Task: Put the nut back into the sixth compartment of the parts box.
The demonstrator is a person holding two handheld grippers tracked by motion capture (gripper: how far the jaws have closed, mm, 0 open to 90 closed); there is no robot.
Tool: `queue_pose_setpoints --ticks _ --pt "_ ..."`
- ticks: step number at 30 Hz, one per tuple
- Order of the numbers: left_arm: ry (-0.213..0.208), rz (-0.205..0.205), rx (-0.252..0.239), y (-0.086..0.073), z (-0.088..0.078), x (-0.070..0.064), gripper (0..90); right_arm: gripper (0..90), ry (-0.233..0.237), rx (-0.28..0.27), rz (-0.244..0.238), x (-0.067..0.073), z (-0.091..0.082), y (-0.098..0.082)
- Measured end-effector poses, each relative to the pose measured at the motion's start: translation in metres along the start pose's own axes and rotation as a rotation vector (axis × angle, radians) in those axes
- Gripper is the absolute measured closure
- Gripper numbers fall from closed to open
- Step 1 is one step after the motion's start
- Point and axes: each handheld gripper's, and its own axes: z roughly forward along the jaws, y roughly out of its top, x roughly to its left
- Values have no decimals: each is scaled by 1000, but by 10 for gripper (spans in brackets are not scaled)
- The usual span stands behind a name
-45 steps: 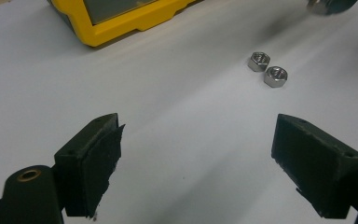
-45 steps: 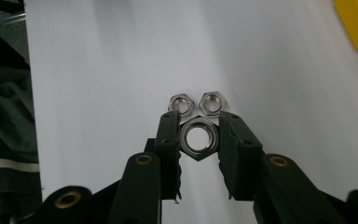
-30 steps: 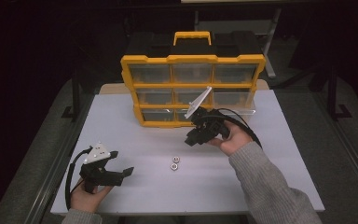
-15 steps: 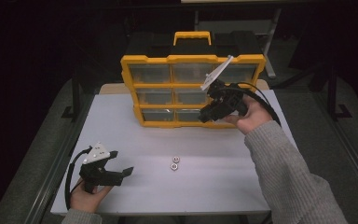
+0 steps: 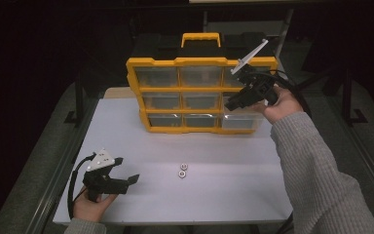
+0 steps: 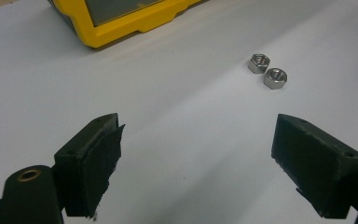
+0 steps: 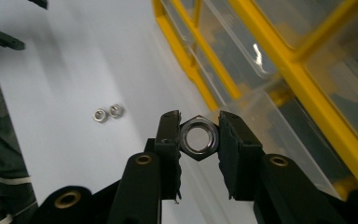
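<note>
Hex nut (image 7: 198, 138) sits clamped between the jaws of your right gripper (image 7: 198, 140), gripped across two opposite flats, its bore facing the right gripper view's camera so the ring reads face-on. In the high view the right gripper (image 5: 246, 95) hangs in front of the right-hand column of the yellow organizer (image 5: 200, 62), level with its middle row; the bottom-right drawer (image 5: 239, 121) looks pulled out toward you, lying just below and ahead of the jaws. Judgement: that open drawer is the drop target, so the coming move turns on bringing the nut over its mouth before you release; the nut lies above and slightly short of it now. Your right hand is the near one by far. Your left gripper (image 5: 108, 176) rests low at the near-left of the white counter (image 5: 141, 146), jaws spread wide and holding nothing. Two spare nuts (image 5: 182, 170) lie touching each other on the counter, ahead and to the right of the left jaws, well apart from the organizer.
</note>
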Motion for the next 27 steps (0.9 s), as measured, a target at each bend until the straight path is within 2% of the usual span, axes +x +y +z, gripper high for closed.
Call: queue_pose_setpoints --ticks 7,14,21,27 --pt "-1 4 5 0 0 0 153 690 -43 20 36 -16 4 -12" --pt "-3 6 11 0 0 0 153 689 -57 39 76 -29 13 -26" --pt "-4 8 14 1 -1 0 153 687 -55 58 88 -35 23 -34" --pt "-4 8 12 0 -1 0 154 664 -61 52 95 -36 24 -35"
